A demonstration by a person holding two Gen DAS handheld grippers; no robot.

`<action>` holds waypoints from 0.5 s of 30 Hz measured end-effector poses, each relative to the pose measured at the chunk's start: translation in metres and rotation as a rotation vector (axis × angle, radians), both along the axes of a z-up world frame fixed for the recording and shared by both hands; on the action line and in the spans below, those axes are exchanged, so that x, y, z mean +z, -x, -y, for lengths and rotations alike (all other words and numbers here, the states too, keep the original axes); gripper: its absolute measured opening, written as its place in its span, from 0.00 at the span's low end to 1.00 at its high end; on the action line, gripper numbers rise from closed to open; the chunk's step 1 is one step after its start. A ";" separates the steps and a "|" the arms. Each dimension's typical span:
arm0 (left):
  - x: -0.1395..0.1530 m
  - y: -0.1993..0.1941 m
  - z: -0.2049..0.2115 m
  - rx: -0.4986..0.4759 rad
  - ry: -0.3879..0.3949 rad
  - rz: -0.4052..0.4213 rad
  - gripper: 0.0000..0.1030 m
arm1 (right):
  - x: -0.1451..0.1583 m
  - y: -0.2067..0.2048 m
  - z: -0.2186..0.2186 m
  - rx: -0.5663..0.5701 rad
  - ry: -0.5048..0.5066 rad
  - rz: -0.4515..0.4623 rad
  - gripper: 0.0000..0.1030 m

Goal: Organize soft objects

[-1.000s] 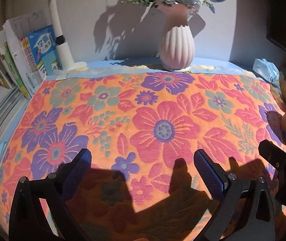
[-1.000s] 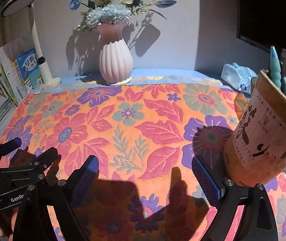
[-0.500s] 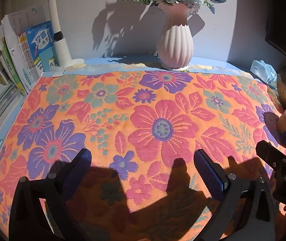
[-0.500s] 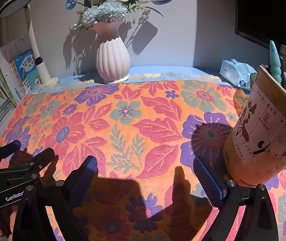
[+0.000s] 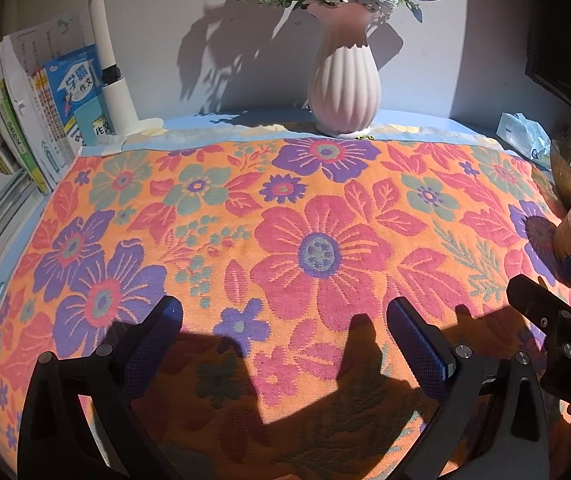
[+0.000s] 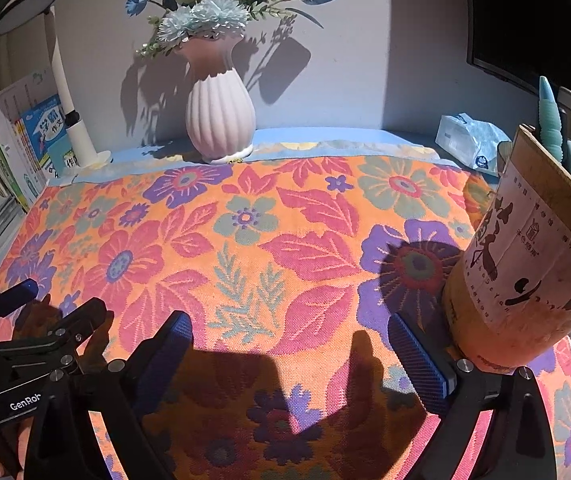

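An orange cloth with red, purple and green flowers (image 5: 317, 248) lies spread flat over the desk. My left gripper (image 5: 285, 312) hovers open over the cloth's near, shaded part, with nothing between its blue pads. My right gripper (image 6: 289, 322) is open too, over the same near edge further right, and holds nothing. Its right finger (image 6: 417, 356) stands close beside the base of a brown paper pen cup (image 6: 525, 272). Each gripper shows in the other's view: the right gripper (image 5: 553, 280) at the right edge, the left gripper (image 6: 59, 298) at the lower left.
A pink ribbed vase with flowers (image 6: 221, 120) stands at the cloth's far edge by the wall. A white desk lamp (image 6: 73, 128) and upright books (image 6: 17, 148) are at the far left. A tissue pack (image 6: 469, 144) lies at the far right behind the pen cup.
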State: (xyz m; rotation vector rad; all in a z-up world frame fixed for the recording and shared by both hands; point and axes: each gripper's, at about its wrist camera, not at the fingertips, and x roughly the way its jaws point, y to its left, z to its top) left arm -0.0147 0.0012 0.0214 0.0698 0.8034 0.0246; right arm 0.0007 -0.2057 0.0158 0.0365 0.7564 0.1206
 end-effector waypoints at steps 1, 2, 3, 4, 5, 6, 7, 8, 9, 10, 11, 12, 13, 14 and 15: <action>0.000 0.000 0.000 0.000 0.001 0.000 0.99 | 0.000 0.000 0.000 0.000 0.000 0.000 0.95; 0.000 0.000 0.000 -0.001 0.001 -0.001 0.99 | 0.000 0.000 0.000 0.002 0.000 0.000 0.95; 0.000 0.000 0.000 -0.001 0.002 -0.002 0.99 | 0.000 0.000 0.001 0.002 -0.001 0.000 0.95; 0.000 -0.001 0.000 -0.002 0.002 -0.003 0.99 | 0.000 0.000 0.001 0.002 0.000 0.000 0.95; 0.000 -0.001 0.000 -0.003 0.002 -0.004 0.99 | 0.000 -0.001 0.001 0.002 0.000 -0.001 0.95; 0.000 -0.001 0.000 -0.004 0.001 -0.004 0.99 | 0.000 0.000 0.001 0.003 0.000 0.000 0.95; 0.000 -0.001 0.000 -0.002 0.001 -0.004 0.99 | 0.000 0.000 0.001 0.002 0.000 0.000 0.95; 0.000 -0.001 0.000 -0.002 0.000 -0.003 0.99 | 0.000 0.000 0.001 0.003 0.000 0.001 0.95; -0.001 -0.001 0.001 -0.003 -0.002 -0.004 0.99 | 0.000 0.000 0.001 0.003 0.001 0.001 0.95; -0.001 -0.001 0.001 -0.004 -0.004 -0.004 0.99 | 0.000 0.000 0.001 0.004 0.000 0.000 0.95; -0.001 -0.001 0.001 -0.005 -0.006 -0.004 0.99 | 0.000 0.000 0.001 0.004 0.000 0.000 0.95; -0.001 -0.002 0.001 -0.006 -0.007 -0.004 0.99 | 0.000 -0.001 0.001 0.004 0.001 0.000 0.95; -0.002 -0.002 0.001 -0.007 -0.008 -0.004 0.99 | 0.000 0.000 0.001 0.004 0.001 0.000 0.95; -0.002 -0.002 0.001 -0.007 -0.009 -0.004 0.99 | 0.000 -0.001 0.001 0.004 0.001 0.000 0.95; -0.002 -0.002 0.000 -0.008 -0.010 -0.004 0.99 | 0.000 -0.001 0.001 0.005 0.001 -0.001 0.95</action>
